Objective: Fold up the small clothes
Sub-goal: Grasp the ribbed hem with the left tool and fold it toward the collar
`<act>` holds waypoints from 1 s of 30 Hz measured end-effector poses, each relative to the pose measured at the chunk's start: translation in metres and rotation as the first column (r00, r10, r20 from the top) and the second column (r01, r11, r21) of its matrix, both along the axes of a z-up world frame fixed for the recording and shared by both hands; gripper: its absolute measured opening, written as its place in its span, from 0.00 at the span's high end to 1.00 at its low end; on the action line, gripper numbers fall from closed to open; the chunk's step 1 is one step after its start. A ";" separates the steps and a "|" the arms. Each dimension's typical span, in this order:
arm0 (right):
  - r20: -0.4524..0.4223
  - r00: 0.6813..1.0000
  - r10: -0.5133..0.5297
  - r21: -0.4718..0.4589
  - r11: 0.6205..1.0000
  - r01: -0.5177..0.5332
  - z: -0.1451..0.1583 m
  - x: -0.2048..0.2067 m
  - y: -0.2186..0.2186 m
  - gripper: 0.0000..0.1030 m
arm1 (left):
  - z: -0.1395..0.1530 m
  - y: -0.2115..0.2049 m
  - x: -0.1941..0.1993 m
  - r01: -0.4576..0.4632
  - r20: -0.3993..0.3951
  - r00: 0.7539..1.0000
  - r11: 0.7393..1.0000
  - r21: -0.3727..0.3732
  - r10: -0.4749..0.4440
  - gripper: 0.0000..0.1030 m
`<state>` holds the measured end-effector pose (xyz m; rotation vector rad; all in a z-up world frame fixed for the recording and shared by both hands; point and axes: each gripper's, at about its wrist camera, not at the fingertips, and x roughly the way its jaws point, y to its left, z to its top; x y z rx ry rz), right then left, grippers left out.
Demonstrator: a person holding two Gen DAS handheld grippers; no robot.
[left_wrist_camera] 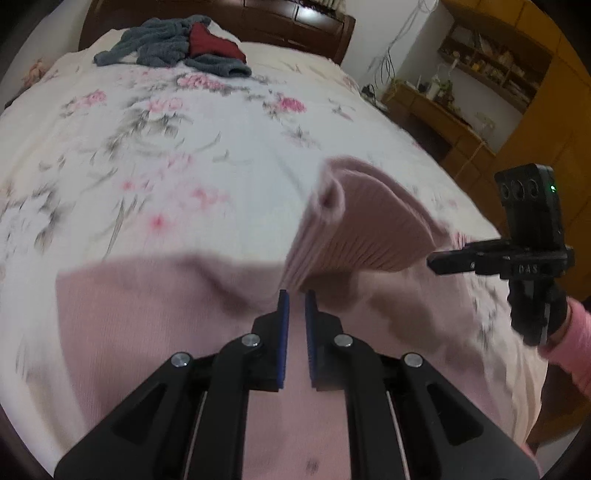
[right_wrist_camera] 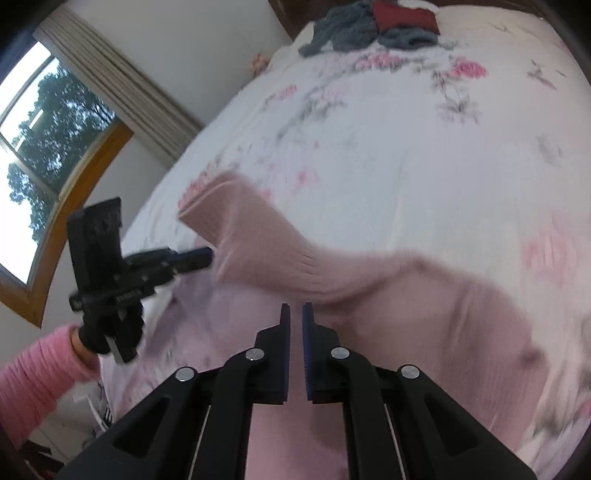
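Observation:
A pink knit sweater [left_wrist_camera: 147,314] [right_wrist_camera: 461,332] lies spread on the floral bedspread [left_wrist_camera: 184,147] under both grippers. One sleeve [left_wrist_camera: 362,229] [right_wrist_camera: 258,240] is lifted off the body and casts a shadow, with its cuff pointing away. My left gripper [left_wrist_camera: 296,293] [right_wrist_camera: 208,256] has its jaws nearly together, tips at the sleeve's near edge. My right gripper [right_wrist_camera: 296,306] [left_wrist_camera: 434,264] has equally narrow jaws and meets the same edge further along. Both views are blurred by motion, so the exact pinch is hard to make out.
A heap of grey-blue and dark red clothes [left_wrist_camera: 177,44] [right_wrist_camera: 369,26] sits at the far end by the dark headboard [left_wrist_camera: 295,26]. Wooden shelves and a desk [left_wrist_camera: 498,74] stand to the right of the bed. A window [right_wrist_camera: 33,147] is on the left. Pink-sleeved arms [left_wrist_camera: 569,332] [right_wrist_camera: 33,376] hold the grippers.

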<state>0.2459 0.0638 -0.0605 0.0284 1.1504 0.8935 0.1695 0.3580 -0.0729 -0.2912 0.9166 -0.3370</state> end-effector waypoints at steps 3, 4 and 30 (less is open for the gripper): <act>-0.030 1.000 0.002 -0.066 0.998 -0.004 -0.019 -0.012 -0.010 0.94 | -0.013 0.012 -0.027 0.011 -0.061 0.998 1.000 -0.001 -0.011 0.92; -0.048 0.999 -0.002 -0.078 0.997 -0.002 -0.024 -0.014 -0.012 0.94 | -0.018 0.017 -0.034 0.005 -0.082 0.997 1.000 -0.001 -0.005 0.91; -0.415 0.894 -0.168 -0.031 0.985 0.171 -0.092 -0.023 -0.015 0.91 | -0.065 -0.019 -0.017 0.018 -0.242 0.970 1.000 -0.024 -0.023 0.69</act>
